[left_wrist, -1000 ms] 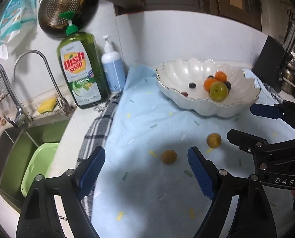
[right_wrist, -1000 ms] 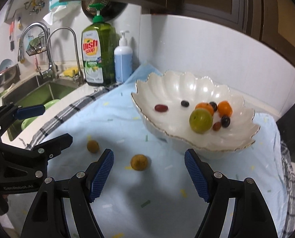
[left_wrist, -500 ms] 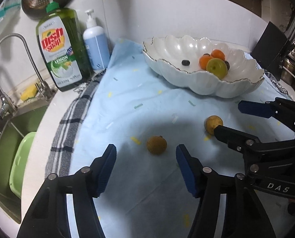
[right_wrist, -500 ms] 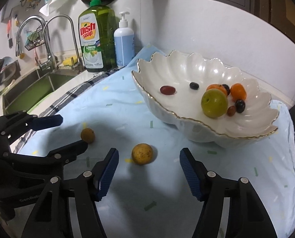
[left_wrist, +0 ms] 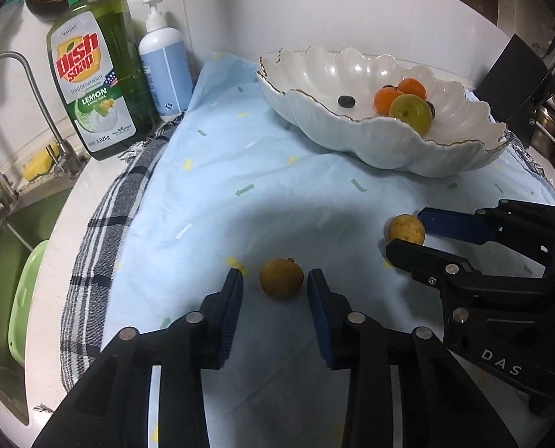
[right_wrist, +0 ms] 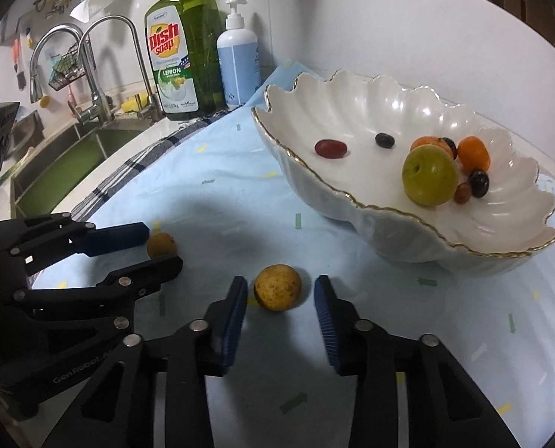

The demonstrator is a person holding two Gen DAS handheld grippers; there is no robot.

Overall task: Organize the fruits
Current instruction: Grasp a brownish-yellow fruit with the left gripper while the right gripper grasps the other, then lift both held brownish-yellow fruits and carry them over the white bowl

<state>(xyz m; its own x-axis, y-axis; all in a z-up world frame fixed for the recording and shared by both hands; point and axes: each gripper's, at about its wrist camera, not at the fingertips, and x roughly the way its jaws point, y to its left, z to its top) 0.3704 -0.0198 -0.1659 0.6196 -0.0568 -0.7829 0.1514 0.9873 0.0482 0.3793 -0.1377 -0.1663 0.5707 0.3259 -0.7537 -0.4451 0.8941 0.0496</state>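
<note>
The left gripper point(left_wrist: 275, 285) pointed steeply down at the light blue cloth point(left_wrist: 210, 201), its two blue-padded fingers point(left_wrist: 232, 298) standing on either side of a small brownish fruit point(left_wrist: 281, 279). Its jaws were closing, with the fruit between them, but a narrow gap showed on each side of the fruit, so the pads were not pressing on it. The fruit lay on the cloth just ahead of the fingertips.

The right gripper point(right_wrist: 281, 295) was tilted down in much the same way, beside the left one. A yellow speckled fruit point(right_wrist: 277, 287) sat on the cloth between its blue pads point(right_wrist: 326, 317). These jaws were closing as well, and here too a sliver of cloth showed between each pad and the fruit, so it was bracketed rather than clamped. In the left wrist view this gripper reached in from the right side, its fingers on either side of the yellow fruit.

Beyond both grippers, farther along the cloth, stood a white scalloped bowl point(right_wrist: 389, 231) with a gold rim, holding a green fruit point(right_wrist: 430, 176), two orange fruits point(right_wrist: 473, 153) and some dark and red grapes point(right_wrist: 385, 140). Off to the left of the grippers, past a checked towel point(left_wrist: 102, 231), stood a green dish soap bottle point(left_wrist: 90, 74) and a white pump bottle point(left_wrist: 165, 63) near the sink point(right_wrist: 64, 168).
</note>
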